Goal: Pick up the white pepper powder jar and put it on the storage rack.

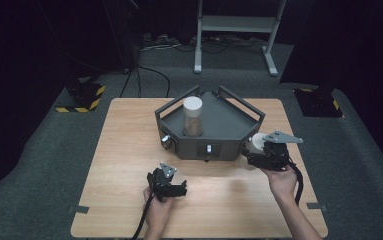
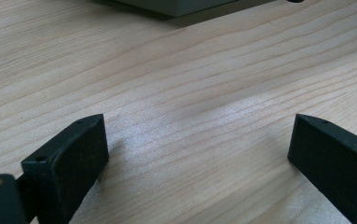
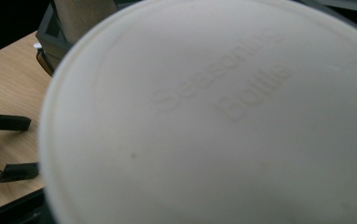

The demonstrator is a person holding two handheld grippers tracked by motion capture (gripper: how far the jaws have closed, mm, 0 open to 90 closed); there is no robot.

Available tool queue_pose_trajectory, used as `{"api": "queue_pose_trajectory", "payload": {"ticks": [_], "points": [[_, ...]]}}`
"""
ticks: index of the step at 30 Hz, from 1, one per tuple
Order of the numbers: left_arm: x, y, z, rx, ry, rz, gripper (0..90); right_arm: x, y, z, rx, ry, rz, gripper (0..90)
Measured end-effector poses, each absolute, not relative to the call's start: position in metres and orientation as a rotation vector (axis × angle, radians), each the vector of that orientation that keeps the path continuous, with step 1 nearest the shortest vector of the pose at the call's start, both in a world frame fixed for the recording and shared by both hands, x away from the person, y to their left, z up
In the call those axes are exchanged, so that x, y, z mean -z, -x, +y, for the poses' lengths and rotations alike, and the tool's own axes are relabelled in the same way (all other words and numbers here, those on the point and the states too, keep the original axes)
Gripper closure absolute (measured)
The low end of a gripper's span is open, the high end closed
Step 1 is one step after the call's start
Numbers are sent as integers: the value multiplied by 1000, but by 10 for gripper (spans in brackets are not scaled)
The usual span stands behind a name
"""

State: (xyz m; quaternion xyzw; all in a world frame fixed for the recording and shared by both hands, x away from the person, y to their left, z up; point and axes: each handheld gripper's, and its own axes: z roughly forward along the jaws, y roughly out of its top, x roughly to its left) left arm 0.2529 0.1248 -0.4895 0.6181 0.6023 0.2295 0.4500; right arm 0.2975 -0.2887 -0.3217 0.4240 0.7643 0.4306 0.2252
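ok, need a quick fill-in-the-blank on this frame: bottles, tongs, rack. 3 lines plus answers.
1. The left tongs are ____, nothing between them, over the wooden table.
2. The lid before the right tongs' camera is embossed "Seasoning ____".
3. The white-capped bottle stands upright inside the grey ____.
4. The right tongs hold a second bottle by the rack's ____ side in the high view.

Answers: open; Bottle; rack; right

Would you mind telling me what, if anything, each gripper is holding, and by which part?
The left gripper is open and holds nothing. The right gripper carries a white-lidded bottle; where its fingers grip it cannot be told.
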Motion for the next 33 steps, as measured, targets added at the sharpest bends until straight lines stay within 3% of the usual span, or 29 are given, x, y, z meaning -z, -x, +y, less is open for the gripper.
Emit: {"api": "queue_pose_trajectory", "payload": {"ticks": [17, 33], "points": [[489, -253, 125, -567, -1529, 1489, 49, 273, -314, -285, -1225, -1109, 2109, 347], [490, -253, 125, -567, -1525, 1490, 49, 249, -346, -261, -1204, -1124, 2113, 349]]}}
